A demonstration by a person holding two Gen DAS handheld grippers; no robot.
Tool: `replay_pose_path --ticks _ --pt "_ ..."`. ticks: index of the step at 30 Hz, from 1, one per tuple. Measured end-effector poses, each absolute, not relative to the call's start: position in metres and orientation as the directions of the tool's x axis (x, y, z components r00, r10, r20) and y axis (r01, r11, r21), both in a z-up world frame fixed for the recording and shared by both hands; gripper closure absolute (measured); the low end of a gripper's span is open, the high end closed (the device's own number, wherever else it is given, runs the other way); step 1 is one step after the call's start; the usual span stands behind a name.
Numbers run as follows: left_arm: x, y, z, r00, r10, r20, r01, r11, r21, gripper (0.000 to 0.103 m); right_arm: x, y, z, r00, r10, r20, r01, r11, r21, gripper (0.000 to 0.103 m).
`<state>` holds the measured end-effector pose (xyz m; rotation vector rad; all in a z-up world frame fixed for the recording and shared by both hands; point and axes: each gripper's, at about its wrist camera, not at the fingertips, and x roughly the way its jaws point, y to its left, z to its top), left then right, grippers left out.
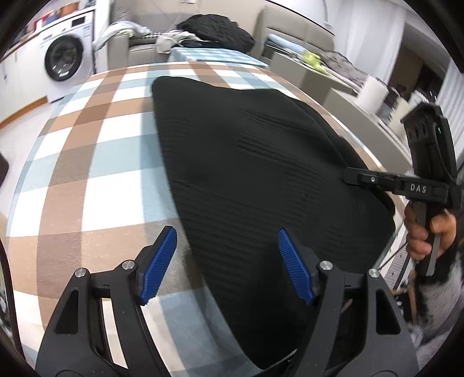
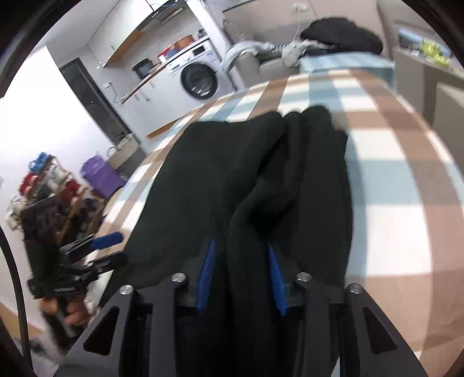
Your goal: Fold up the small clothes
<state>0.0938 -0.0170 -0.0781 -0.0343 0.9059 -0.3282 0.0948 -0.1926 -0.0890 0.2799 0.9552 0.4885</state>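
Observation:
A black ribbed garment (image 1: 246, 174) lies on the checked tablecloth (image 1: 95, 162). My left gripper (image 1: 227, 261) is open and empty, its blue pads (image 1: 161, 264) low over the garment's near edge. My right gripper (image 2: 242, 275) is shut on a bunched fold of the black garment (image 2: 261, 179) at its edge, cloth filling the gap between the blue pads (image 2: 206, 275). In the left wrist view the right gripper (image 1: 348, 174) sits at the garment's right side. In the right wrist view the left gripper (image 2: 113, 246) shows open at the left.
A washing machine (image 1: 63, 58) stands behind the table at the left. A sofa with a pile of dark clothes (image 1: 217, 27) is beyond the far edge. The table's right edge (image 1: 374, 162) runs close to the garment. A shelf of spools (image 2: 49, 185) stands left.

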Motion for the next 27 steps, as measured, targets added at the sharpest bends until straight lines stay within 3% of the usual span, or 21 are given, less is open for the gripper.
replay_pose_path --ticks 4,5,7,8,10,13,16,20,23,27 --pt "0.083 -0.028 -0.086 0.554 -0.291 -0.78 0.294 0.945 -0.144 0.033 0.066 -0.198 -0.08 0.481 0.521 -0.705 -0.312 0.853 0.418 0.066" --pt "0.081 -0.029 -0.088 0.555 -0.289 -0.78 0.293 0.946 -0.141 0.032 0.06 -0.199 -0.078 0.488 0.517 -0.703 -0.315 0.856 0.411 0.07" --pt "0.08 -0.029 -0.089 0.552 -0.292 -0.781 0.293 0.945 -0.147 0.031 0.052 -0.205 -0.079 0.502 0.509 -0.699 -0.309 0.861 0.405 0.085" --pt "0.081 -0.028 -0.089 0.551 -0.296 -0.78 0.29 0.945 -0.154 0.032 0.05 -0.208 -0.079 0.512 0.495 -0.702 -0.297 0.869 0.396 0.098" --pt "0.081 -0.026 -0.089 0.55 -0.298 -0.78 0.287 0.945 -0.159 0.031 0.043 -0.218 -0.074 0.533 0.564 -0.631 -0.312 0.824 0.473 0.098" --pt "0.081 -0.025 -0.089 0.548 -0.297 -0.782 0.288 0.945 -0.157 0.031 0.049 -0.212 -0.081 0.524 0.442 -0.728 -0.268 0.897 0.351 0.098" --pt "0.081 -0.024 -0.088 0.55 -0.296 -0.781 0.286 0.945 -0.157 0.031 0.056 -0.214 -0.083 0.498 0.451 -0.741 -0.253 0.893 0.373 0.092" --pt "0.084 -0.023 -0.088 0.551 -0.303 -0.778 0.28 0.945 -0.17 0.031 0.072 -0.231 -0.071 0.552 0.476 -0.685 -0.198 0.873 0.447 0.061" --pt "0.087 -0.02 -0.087 0.555 -0.309 -0.772 0.271 0.945 -0.183 0.031 0.108 -0.236 -0.067 0.571 0.483 -0.663 -0.144 0.855 0.499 0.06" --pt "0.094 -0.013 -0.086 0.566 -0.299 -0.768 0.247 0.951 -0.188 0.031 0.159 -0.228 -0.063 0.612 0.423 -0.669 -0.111 0.883 0.457 0.06"
